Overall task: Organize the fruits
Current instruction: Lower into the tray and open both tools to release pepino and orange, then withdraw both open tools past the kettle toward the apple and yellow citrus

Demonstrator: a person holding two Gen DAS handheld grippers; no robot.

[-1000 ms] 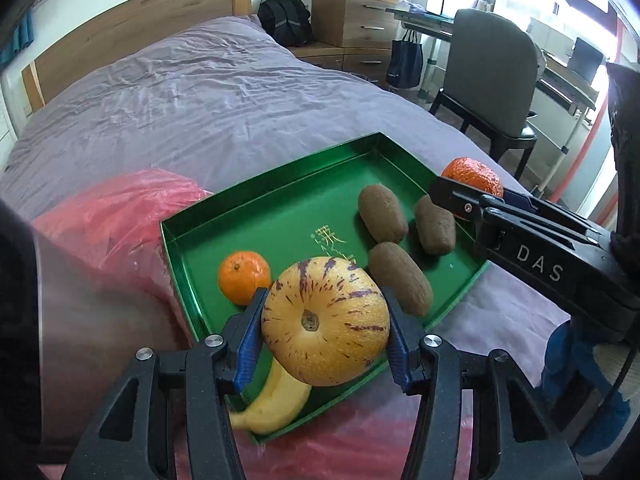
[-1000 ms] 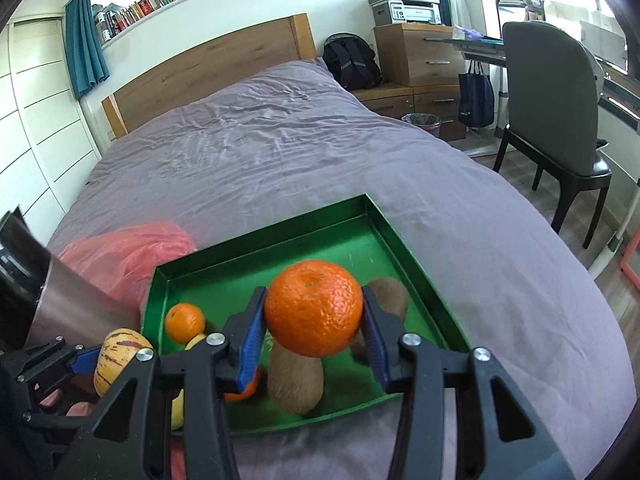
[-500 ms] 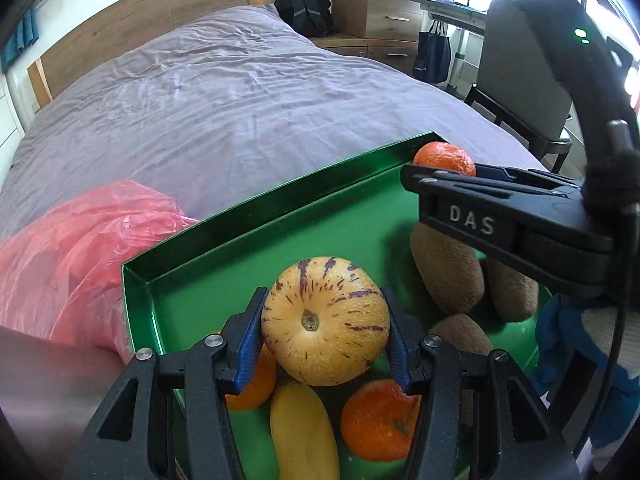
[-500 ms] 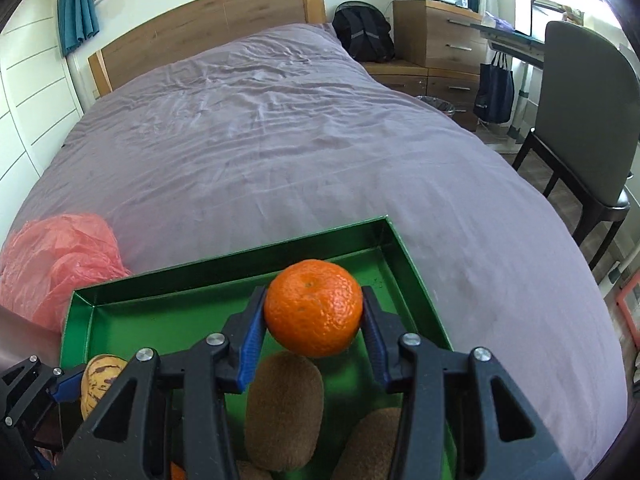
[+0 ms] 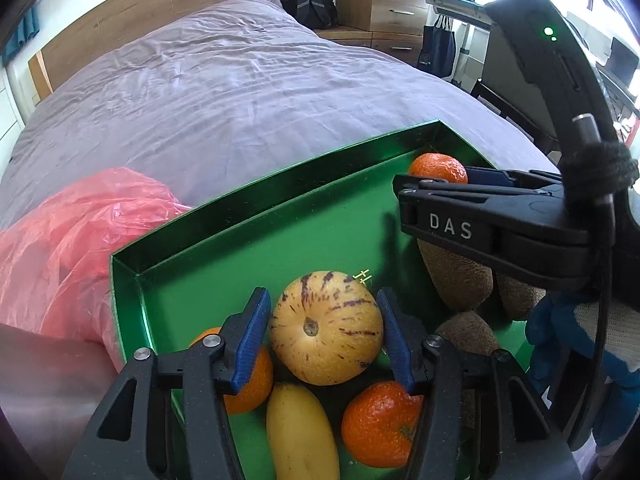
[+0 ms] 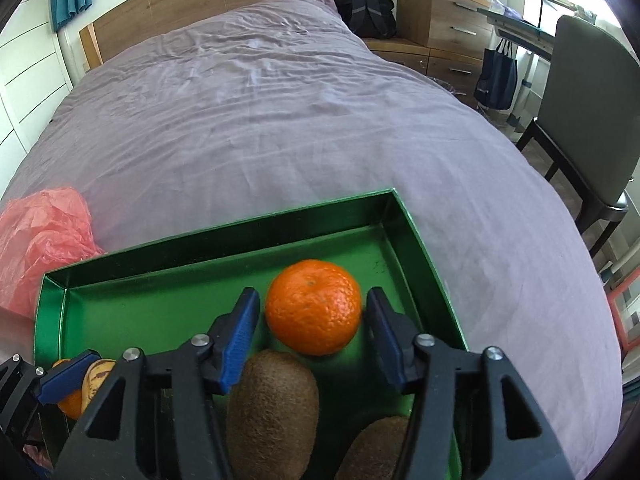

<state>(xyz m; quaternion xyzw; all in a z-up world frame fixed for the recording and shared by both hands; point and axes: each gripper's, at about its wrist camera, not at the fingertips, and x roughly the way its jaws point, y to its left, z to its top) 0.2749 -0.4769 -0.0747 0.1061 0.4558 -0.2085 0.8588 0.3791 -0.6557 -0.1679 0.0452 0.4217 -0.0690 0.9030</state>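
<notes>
Item 1, my left gripper (image 5: 326,330): blue pads flank the striped yellow melon (image 5: 326,328), both apparently touching its sides; I take it as clamped, low over the green tray (image 5: 256,216). I cannot tell whether the melon's underside rests on the tray floor.

Item 2, my right gripper (image 6: 312,314): jaws parted, a sliver of gap showing each side of the large mandarin (image 6: 313,306). The fruit sits on the tray floor near the corner at 1 o'clock, released.

Item 3, tray contents around the melon: a small mandarin (image 5: 250,380) at 8 o'clock, partly behind my left pad; a banana (image 5: 300,432) at 6 o'clock; another mandarin (image 5: 380,428) at 5 o'clock; three kiwis (image 5: 460,280) at 3 o'clock, crowded under my right gripper.

Item 4, surroundings: the tray lies on a soft purple bedspread (image 6: 280,120); a red plastic bag (image 5: 72,240) lies against its left wall.

Hazards, by my estimate:
- The melon is round; opening before it is seated could send it rolling onto the banana or mandarins.
- Pulling my right gripper back carelessly may nudge the freed mandarin or drag a kiwi (image 6: 274,412).
- The mattress gives, so pressing down on one side could tip the tray and shift everything.
- My two grippers work close together and may knock.
</notes>
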